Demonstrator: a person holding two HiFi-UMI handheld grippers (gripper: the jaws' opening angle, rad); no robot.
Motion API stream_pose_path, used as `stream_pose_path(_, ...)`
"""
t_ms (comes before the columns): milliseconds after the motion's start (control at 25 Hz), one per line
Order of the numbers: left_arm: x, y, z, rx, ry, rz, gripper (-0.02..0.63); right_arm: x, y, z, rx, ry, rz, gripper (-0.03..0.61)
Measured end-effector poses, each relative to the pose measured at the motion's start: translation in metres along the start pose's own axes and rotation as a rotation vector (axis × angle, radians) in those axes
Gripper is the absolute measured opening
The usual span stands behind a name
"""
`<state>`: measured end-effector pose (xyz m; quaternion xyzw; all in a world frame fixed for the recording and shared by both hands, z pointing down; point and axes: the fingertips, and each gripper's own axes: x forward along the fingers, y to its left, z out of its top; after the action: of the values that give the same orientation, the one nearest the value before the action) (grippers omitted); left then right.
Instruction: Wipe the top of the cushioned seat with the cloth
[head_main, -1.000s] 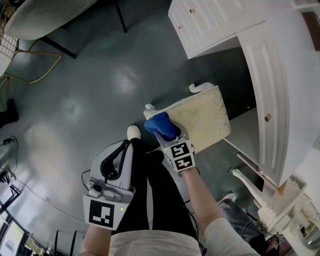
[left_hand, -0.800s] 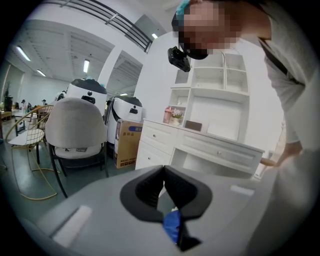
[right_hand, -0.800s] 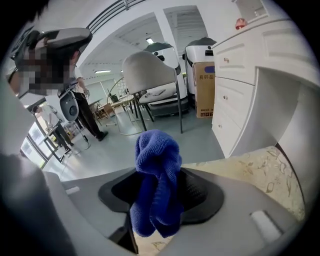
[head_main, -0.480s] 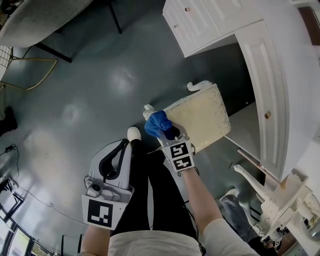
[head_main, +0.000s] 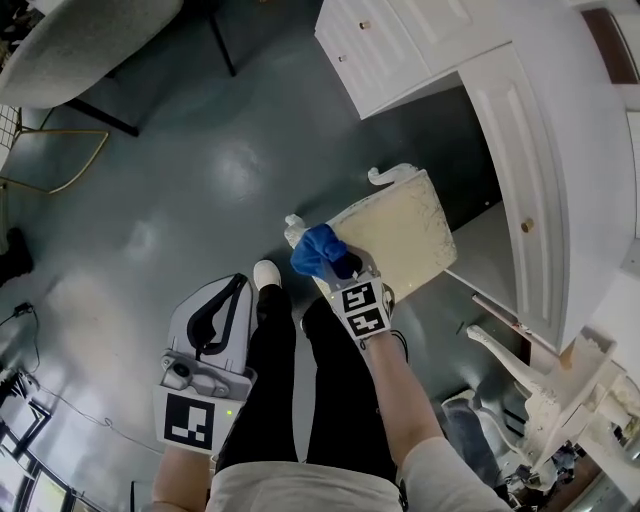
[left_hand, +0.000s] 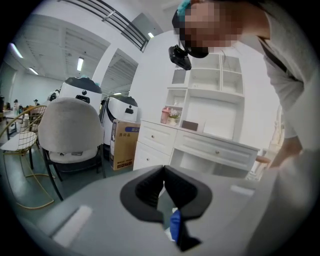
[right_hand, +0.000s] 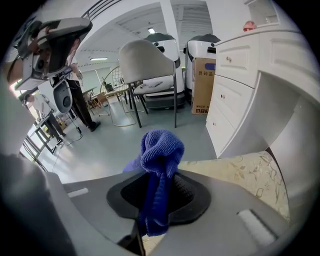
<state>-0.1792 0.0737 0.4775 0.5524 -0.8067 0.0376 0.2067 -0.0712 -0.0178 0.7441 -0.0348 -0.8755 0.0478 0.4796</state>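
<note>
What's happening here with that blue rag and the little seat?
A person holds a tool in each hand. The right tool grips a blue cloth, bunched over the near corner of the cushioned seat, set for wiping its top. The left tool hangs shut and empty beside the person's leg.

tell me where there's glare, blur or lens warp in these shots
Head view: sharp, with pale glare patches on the glossy floor. Left gripper view: strong fisheye bend, black corners, bright ceiling lights. Right gripper view: same fisheye curve on the drawers; cloth crisp, seat evenly lit.
</note>
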Motion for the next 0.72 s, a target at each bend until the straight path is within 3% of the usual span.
stream_pose_path(720,0.041,-0.083,0.004,-0.026,-0.013,0.04,0.002,-0.023,-0.095,-0.017,-0.084,0.009,-0.025,0.083)
